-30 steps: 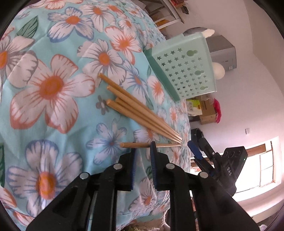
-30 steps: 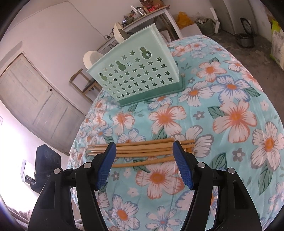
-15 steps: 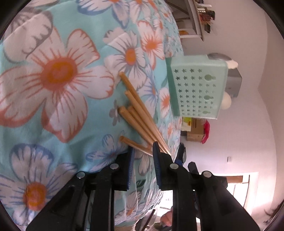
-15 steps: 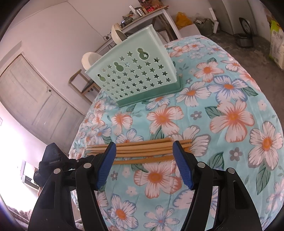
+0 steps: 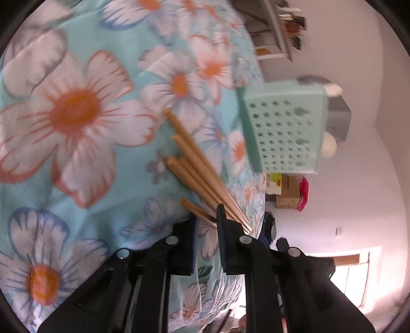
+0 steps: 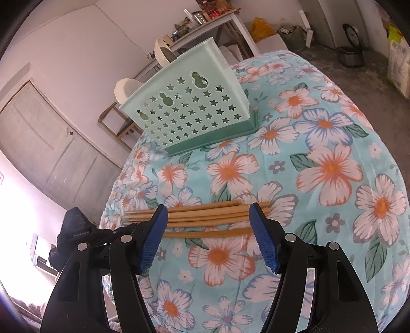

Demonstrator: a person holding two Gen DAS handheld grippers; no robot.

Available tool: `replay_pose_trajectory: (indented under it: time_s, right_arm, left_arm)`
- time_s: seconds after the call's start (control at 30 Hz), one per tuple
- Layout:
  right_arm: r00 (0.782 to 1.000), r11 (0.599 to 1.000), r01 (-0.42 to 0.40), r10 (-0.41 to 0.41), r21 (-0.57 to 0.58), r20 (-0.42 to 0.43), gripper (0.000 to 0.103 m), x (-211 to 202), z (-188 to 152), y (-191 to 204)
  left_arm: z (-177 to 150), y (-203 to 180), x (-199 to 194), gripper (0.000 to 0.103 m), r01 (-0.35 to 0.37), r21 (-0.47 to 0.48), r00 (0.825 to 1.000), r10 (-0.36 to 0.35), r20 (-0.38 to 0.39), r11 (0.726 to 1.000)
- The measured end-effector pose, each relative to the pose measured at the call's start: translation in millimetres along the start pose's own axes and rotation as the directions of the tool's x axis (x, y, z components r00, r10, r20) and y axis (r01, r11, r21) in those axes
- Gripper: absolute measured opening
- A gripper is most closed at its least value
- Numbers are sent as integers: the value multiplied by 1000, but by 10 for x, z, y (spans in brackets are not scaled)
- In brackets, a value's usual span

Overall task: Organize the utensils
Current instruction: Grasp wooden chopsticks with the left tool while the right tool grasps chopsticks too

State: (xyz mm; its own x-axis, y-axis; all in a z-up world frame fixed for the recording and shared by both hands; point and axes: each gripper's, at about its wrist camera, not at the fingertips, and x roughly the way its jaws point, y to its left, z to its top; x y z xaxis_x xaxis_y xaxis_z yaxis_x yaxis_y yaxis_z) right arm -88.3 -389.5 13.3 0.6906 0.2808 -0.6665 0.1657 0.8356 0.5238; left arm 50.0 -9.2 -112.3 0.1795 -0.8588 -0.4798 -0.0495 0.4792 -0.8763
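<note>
Several wooden chopsticks (image 6: 205, 217) lie side by side on the floral tablecloth (image 6: 330, 166); they also show in the left wrist view (image 5: 197, 166). A mint green utensil basket (image 6: 189, 112) with star holes stands behind them, also in the left wrist view (image 5: 284, 128). My left gripper (image 5: 207, 225) has its jaws narrowly apart at the thin tips of the chopsticks, with one stick's tip (image 5: 197, 208) between them. My right gripper (image 6: 208, 230) is wide open, straddling the bundle from the near side. The left gripper's body (image 6: 77, 233) shows at the table's left edge.
The table edge drops off just past the chopstick tips on the left. Behind the basket are a wooden chair (image 6: 120, 123), a shelf with clutter (image 6: 205, 18) and a door (image 6: 46, 153). A rice cooker (image 6: 351, 56) and bags sit on the floor.
My left gripper has swung round and closed in on the chopstick tips; one tip now sits between its jaws. My right gripper has lowered slightly toward the bundle, still open.
</note>
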Motion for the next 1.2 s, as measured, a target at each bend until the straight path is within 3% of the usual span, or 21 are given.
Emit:
replay_pose_trajectory:
  time_s: [0.17,0.3,0.5,0.63,0.7,0.8,0.93,1.2]
  right_arm:
    - [1000,1000,5,-5,-4,3,63,-8,9,12]
    - [1000,999,0,0,-36,-1,63,6,7,85]
    - [999,973,-25,20,-230,-27,62,104,84,497]
    - [989,907,-132,94,-400,-113,51,339,148,928]
    - [976,852,-189,108,-489,-190,47,557,151,1162]
    - [950,785,-239,67,-572,-305,37,962,146,1430]
    - [910,739,-301,33,-603,-414,24,1354,131,1617]
    - [868,652,-330,-74,-682,-491,15,1734,-3,1852]
  left_arm:
    - [-54,-72,-84,13,22,110,1000,-22,-2,994]
    - [-48,-34,-159,13,12,130,1000,-14,9,991]
    - [-23,74,-298,13,-8,147,999,2,37,989]
    - [-68,61,-333,14,-21,201,999,11,51,979]
    - [-94,61,-345,14,-27,224,998,14,61,974]
    - [-117,71,-344,15,-29,244,997,12,72,969]
    - [-132,76,-337,15,-22,266,997,-1,83,964]
    - [-130,81,-337,15,-3,303,996,-23,84,953]
